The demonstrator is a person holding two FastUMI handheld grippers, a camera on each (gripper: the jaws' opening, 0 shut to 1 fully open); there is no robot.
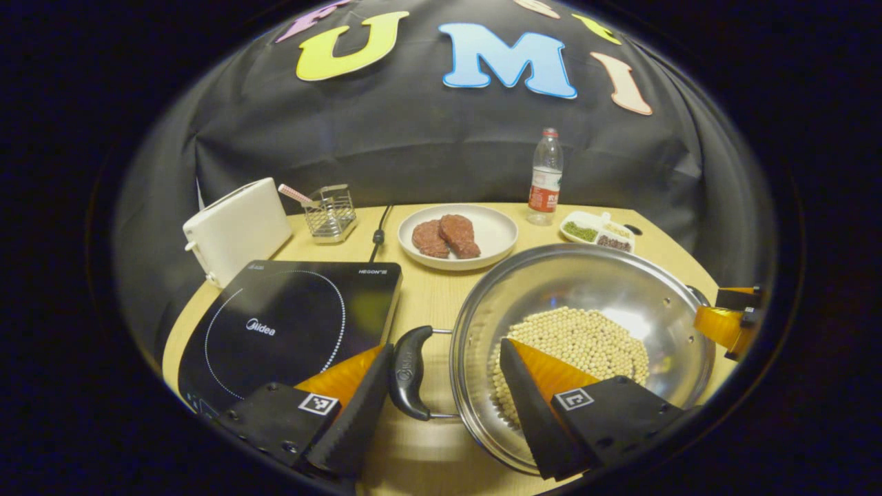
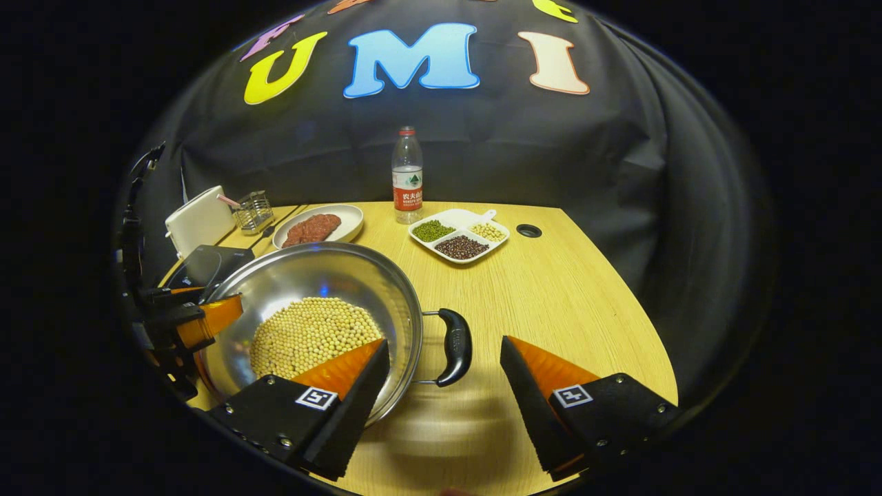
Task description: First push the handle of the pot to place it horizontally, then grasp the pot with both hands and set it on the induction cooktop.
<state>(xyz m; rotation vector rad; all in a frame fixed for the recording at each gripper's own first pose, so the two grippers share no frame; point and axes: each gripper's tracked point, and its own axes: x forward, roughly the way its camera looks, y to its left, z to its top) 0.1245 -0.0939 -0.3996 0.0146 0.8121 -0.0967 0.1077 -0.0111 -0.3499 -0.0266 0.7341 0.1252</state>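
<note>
The pot (image 1: 586, 344), holding pale beans (image 1: 579, 344), sits on the table (image 2: 572, 289) near its front edge, just beside the cooktop (image 1: 289, 324). The left gripper (image 1: 441, 386) is spread wide, straddling the pot's left handle (image 1: 411, 372) without clamping it. The right gripper (image 2: 444, 375) is likewise spread around the right handle (image 2: 455, 344). The left gripper view shows the full cooktop, which is mostly hidden behind the pot in the right gripper view. The right gripper view shows the bare table corner beyond a divided dish (image 2: 458, 238).
</note>
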